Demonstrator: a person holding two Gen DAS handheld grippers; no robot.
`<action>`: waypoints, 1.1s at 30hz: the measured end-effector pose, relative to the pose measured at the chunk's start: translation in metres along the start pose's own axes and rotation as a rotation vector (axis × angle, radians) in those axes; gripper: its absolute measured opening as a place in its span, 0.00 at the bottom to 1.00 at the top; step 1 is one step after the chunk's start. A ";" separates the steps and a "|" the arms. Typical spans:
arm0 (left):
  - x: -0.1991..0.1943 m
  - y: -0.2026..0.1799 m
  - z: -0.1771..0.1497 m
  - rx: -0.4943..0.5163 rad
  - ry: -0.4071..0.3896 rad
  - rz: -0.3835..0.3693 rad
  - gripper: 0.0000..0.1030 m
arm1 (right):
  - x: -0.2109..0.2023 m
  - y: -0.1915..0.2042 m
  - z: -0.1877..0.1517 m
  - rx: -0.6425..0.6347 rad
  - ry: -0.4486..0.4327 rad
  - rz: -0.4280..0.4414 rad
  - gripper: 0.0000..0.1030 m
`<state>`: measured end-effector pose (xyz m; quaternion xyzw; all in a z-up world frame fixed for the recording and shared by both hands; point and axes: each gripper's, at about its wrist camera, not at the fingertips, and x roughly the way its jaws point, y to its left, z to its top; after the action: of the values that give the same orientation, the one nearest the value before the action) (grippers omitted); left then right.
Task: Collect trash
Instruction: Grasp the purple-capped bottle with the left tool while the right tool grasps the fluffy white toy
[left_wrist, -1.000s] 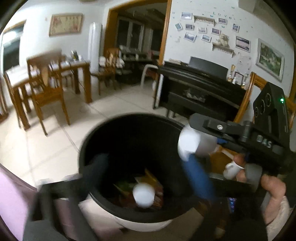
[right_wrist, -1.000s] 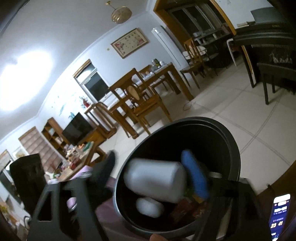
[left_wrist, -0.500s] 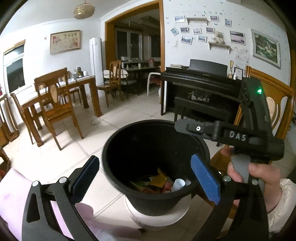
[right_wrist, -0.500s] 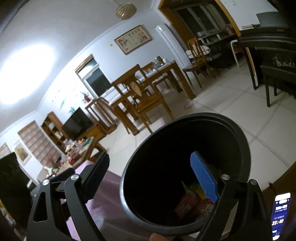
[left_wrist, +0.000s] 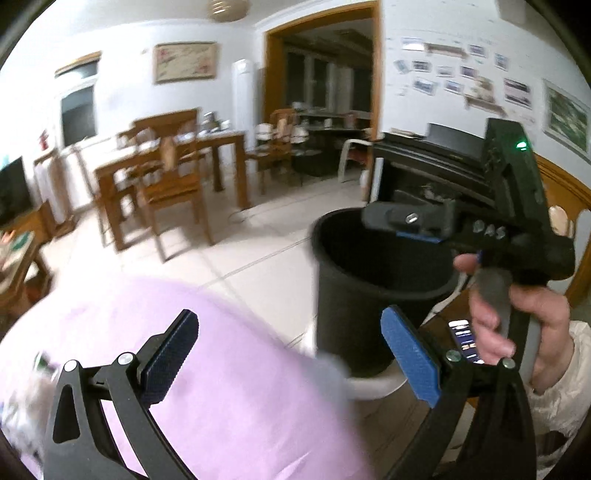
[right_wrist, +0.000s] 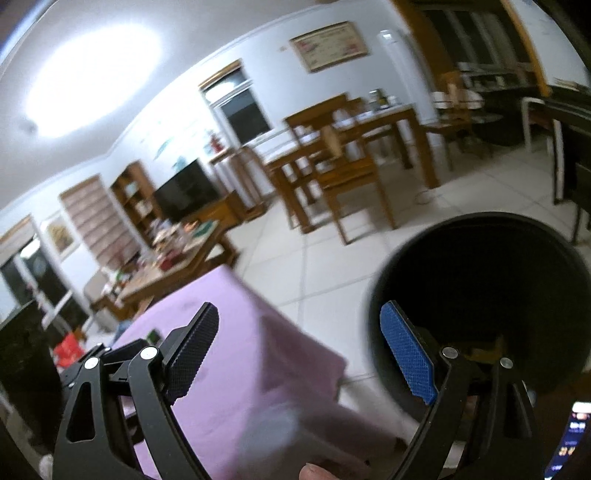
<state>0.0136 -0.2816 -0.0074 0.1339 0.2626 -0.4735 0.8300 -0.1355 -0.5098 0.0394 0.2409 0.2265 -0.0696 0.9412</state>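
Both claws, left gripper (left_wrist: 288, 354) & right gripper (right_wrist: 299, 349), released, empty. Bin (left_wrist: 369, 291) at right; next pickup probably on near purple cloth (left_wrist: 221, 369).

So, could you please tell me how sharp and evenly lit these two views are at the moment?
Left wrist view: the room and black bin are smeared by motion blur, while the left claw stays crisp. Right wrist view: a ceiling light blows out to white glare, the purple cloth is blurred, the bin interior is too dark to read, and fisheye bending curves the walls.
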 end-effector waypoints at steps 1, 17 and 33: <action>-0.005 0.010 -0.004 -0.017 0.005 0.015 0.95 | 0.008 0.014 -0.001 -0.018 0.014 0.017 0.86; -0.079 0.173 -0.088 -0.180 0.185 0.233 0.95 | 0.156 0.241 -0.047 -0.277 0.313 0.272 0.85; -0.056 0.174 -0.107 -0.084 0.342 0.153 0.45 | 0.267 0.324 -0.081 -0.354 0.565 0.296 0.43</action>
<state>0.1065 -0.1013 -0.0692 0.1972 0.4085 -0.3677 0.8118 0.1478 -0.1931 -0.0104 0.1144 0.4488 0.1770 0.8684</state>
